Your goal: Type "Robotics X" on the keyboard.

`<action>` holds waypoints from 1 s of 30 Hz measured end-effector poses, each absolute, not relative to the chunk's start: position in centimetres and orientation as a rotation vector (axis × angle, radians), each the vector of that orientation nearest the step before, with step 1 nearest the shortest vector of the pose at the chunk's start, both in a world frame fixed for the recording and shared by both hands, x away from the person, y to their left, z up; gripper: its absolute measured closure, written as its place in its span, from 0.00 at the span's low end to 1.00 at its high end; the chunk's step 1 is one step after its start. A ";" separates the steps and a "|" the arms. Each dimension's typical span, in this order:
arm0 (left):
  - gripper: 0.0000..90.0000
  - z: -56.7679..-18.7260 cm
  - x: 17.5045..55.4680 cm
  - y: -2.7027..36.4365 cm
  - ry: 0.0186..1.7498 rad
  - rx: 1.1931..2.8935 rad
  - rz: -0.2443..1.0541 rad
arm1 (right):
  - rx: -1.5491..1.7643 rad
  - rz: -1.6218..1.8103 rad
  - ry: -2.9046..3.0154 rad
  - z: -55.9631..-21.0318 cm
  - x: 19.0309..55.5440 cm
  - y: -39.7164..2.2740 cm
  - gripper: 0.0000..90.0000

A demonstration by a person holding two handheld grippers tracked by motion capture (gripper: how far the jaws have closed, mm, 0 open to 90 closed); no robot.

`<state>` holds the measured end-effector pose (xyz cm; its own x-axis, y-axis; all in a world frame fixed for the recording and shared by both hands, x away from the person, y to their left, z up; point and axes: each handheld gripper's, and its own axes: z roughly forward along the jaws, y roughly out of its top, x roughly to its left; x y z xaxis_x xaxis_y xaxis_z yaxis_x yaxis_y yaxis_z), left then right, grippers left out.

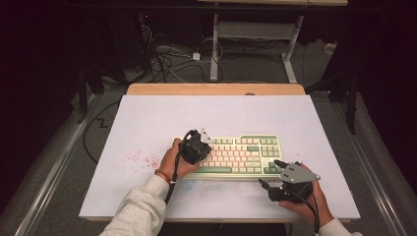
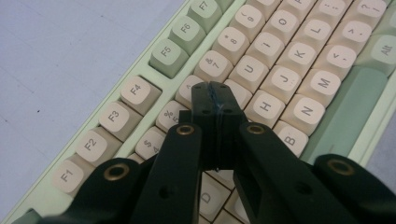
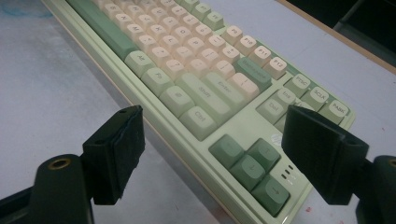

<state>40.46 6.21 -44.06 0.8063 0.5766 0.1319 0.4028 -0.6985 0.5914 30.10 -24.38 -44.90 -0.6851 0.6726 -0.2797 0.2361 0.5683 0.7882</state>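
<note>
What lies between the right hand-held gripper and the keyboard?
Nothing: in the high view, bare white table separates the open right hand-held gripper from the keyboard's front edge.

Right claw [image 3: 212, 158] gapes wide before the keyboard's [image 3: 196, 84] corner.

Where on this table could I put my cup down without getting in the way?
The white tabletop lies bare behind the keyboard up to the wooden edge. Left of the keyboard, red specks mark otherwise bare surface. The near edge is crowded by both hands.
</note>
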 end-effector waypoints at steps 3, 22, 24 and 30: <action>0.97 -44.0 40.5 6.1 0.718 2.444 0.419 | 0.724 1.007 2.233 -44.9 30.1 -24.4 0.24; 0.97 -43.1 39.7 6.7 0.698 2.380 0.456 | 0.717 1.002 2.239 -44.8 30.0 -24.4 0.24; 0.97 -42.8 39.3 7.1 0.686 2.350 0.470 | 0.718 1.000 2.237 -44.8 30.0 -24.4 0.24; 0.97 -42.1 38.4 8.0 0.657 2.305 0.497 | 0.721 1.004 2.230 -44.7 30.0 -24.5 0.24</action>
